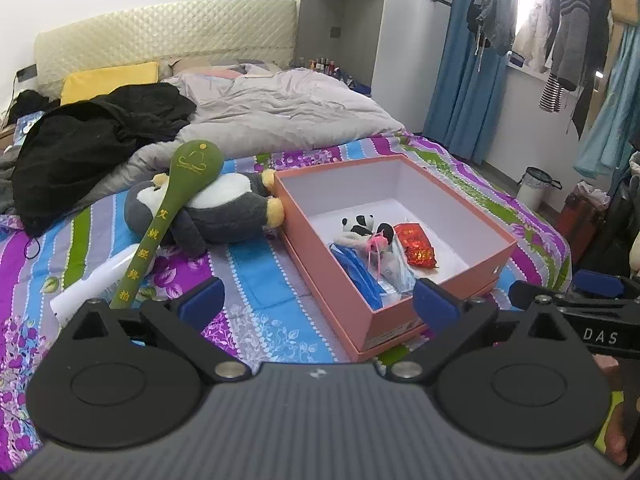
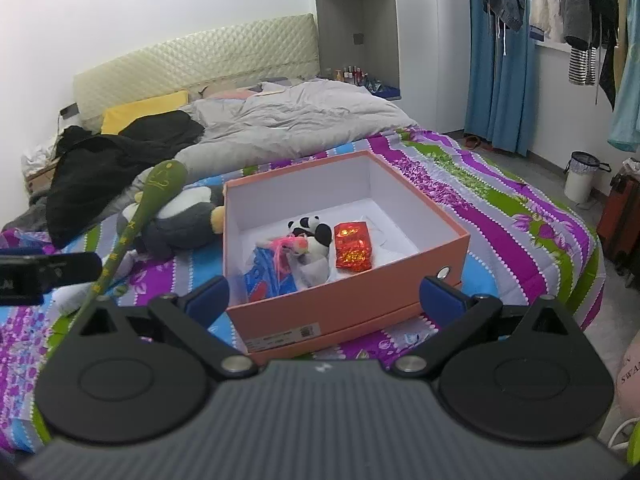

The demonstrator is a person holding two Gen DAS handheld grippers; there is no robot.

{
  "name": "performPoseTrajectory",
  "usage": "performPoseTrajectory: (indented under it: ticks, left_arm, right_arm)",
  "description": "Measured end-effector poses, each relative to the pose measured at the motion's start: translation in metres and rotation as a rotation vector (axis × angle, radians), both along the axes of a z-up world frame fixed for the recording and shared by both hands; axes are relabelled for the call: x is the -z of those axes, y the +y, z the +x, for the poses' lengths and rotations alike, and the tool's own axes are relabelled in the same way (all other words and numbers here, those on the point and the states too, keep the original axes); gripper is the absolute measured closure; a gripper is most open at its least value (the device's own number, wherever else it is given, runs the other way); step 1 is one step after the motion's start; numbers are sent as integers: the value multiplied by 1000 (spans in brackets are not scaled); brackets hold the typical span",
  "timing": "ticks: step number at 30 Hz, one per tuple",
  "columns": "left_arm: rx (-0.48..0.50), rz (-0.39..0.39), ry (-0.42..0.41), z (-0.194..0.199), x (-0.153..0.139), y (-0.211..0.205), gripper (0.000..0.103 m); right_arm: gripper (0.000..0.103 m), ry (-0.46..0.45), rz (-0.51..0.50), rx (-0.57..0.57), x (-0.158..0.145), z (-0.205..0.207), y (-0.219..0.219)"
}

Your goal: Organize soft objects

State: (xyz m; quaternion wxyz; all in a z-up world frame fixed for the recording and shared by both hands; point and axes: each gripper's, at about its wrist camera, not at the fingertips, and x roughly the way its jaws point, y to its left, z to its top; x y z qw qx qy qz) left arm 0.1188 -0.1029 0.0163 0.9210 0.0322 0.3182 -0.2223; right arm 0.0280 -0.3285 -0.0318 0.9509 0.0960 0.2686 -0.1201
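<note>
Across the whole frame, largest first: striped floral bedsheet (image 1: pixel 260 300), my working surface.

Centre: pink box (image 2: pixel 348 304), open-topped, holding a small panda plush (image 2: pixel 316 236), a red foil packet (image 2: pixel 353 246) and a blue bag (image 2: pixel 266 276).

Left of the box, touching its wall: penguin plush (image 1: pixel 224 216), lying on its side and not yet boxed. A green padded mallet (image 1: pixel 176 200) leans across it; a white bottle (image 1: pixel 96 280) lies beside the handle.

Bottom edge: my left gripper (image 1: pixel 318 302) and right gripper (image 2: pixel 326 294), both spread wide, holding nothing.

Risk, as I judge it: lifting the penguin could drag the mallet along or nudge the box.

Writing: yellow Chinese characters down the mallet handle; "DAS" on my right gripper's side; the box label is too small to read.
</note>
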Motion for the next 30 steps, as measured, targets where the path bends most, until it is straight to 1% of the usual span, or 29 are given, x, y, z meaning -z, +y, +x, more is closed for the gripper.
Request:
performPoseTrajectory:
  ticks: [4, 8, 30]
  left_arm:
    - [-11, 8, 29, 3, 2, 0, 0]
    - [-18, 20, 24, 2, 1, -3, 0]
    - [-12, -4, 18, 1, -3, -2, 0]
  right_arm:
    - [0, -1, 5, -5, 0, -1, 2]
    - [0, -4, 9, -9, 0, -2, 3]
    - [0, -8, 12, -2, -2, -2, 4]
